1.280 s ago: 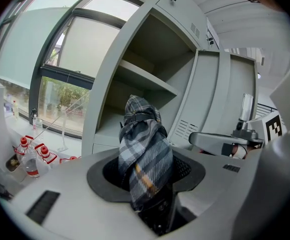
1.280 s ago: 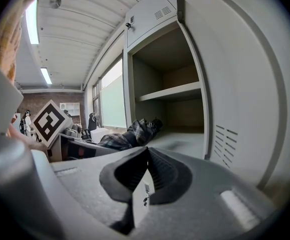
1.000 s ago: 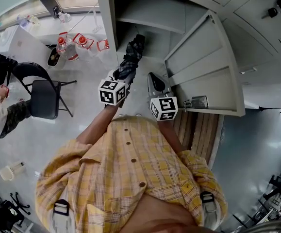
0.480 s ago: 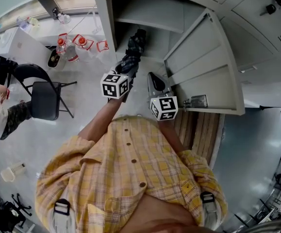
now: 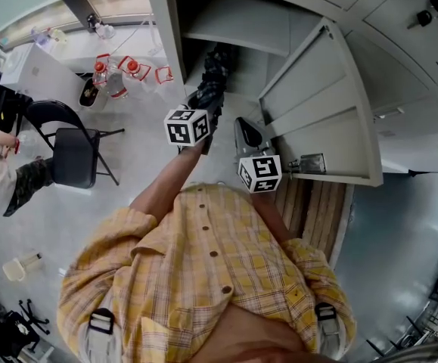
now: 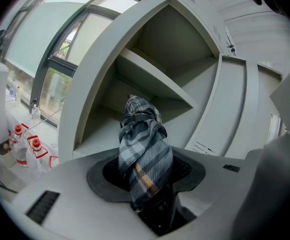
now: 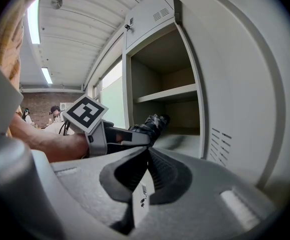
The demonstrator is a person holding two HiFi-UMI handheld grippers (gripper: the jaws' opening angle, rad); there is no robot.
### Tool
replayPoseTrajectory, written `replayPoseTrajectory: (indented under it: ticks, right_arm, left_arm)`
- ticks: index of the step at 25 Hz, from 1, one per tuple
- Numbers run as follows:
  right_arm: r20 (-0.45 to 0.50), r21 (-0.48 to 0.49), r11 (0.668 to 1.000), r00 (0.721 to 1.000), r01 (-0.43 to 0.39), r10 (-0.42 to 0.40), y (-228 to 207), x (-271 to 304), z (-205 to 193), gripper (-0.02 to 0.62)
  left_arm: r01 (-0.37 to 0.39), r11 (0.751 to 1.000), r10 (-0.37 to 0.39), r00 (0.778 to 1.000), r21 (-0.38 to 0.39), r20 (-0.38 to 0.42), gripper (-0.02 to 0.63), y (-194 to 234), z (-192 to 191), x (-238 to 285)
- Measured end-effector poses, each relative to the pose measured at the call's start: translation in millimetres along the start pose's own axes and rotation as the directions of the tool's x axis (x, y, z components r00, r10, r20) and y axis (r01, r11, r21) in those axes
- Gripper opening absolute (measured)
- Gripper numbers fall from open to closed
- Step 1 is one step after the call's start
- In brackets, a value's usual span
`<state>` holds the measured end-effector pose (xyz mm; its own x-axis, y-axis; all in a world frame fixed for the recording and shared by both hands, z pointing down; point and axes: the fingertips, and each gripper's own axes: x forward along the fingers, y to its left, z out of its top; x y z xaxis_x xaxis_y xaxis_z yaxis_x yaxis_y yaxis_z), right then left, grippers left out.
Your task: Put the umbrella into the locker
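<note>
- Left tool (image 6: 150, 181): the jaws are clamped on the folded plaid umbrella (image 6: 143, 144), gripping it towards its handle end. Nothing else sits between them.
- Umbrella, place: we see it held in the air in front of the open locker (image 5: 175, 44), resting on no surface that shows.
- Umbrella, axis: its long axis runs along the line the left tool points, tip leading and handle end trailing into the jaws.
- Governing relation: the compartment below the shelf (image 6: 155, 79) lies straight ahead of the tip, which stands at the mouth of that compartment. We judge that the coming move is a push forward along the umbrella's own axis, followed by a release onto the compartment floor.
- Nearer hand: the left, which carries the load.
- Right tool (image 7: 146, 156): the jaws are together and empty. It hangs back from the umbrella, just beside the open door (image 5: 317, 104).
- Not made out: the handle end is buried between the left tool's jaws.
- Not made out: the rear of the lower compartment is dark in the head view, and the umbrella covers part of its floor in the left gripper view.
- Not made out: we cannot tell whether the tip has crossed the locker's threshold.
</note>
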<state>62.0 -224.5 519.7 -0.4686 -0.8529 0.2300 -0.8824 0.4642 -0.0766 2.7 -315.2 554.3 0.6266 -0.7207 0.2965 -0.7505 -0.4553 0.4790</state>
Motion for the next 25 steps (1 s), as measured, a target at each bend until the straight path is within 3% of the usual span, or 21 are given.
replayPoseTrajectory:
  ticks: [12, 18, 25]
  right_arm:
    - [0.01, 0.007, 1.0, 1.0, 0.001, -0.001, -4.7, -2.2, 1.7, -0.003]
    - [0.014, 0.006, 1.0, 1.0, -0.001, 0.001, -7.1, -3.2, 2.3, -0.003]
    - [0.011, 0.009, 1.0, 1.0, 0.001, -0.001, -12.4, -5.6, 2.1, -0.003]
  left_arm:
    - [-0.036, 0.995, 0.042, 0.997, -0.098, 0.067, 0.178, 3.9, 30.8, 23.1]
    - [-0.05, 0.981, 0.069, 0.993, -0.189, 0.095, 0.178, 11.9, 37.7, 37.2]
    - [-0.081, 0.976, 0.101, 0.991, -0.203, 0.092, 0.178, 19.3, 35.8, 56.0]
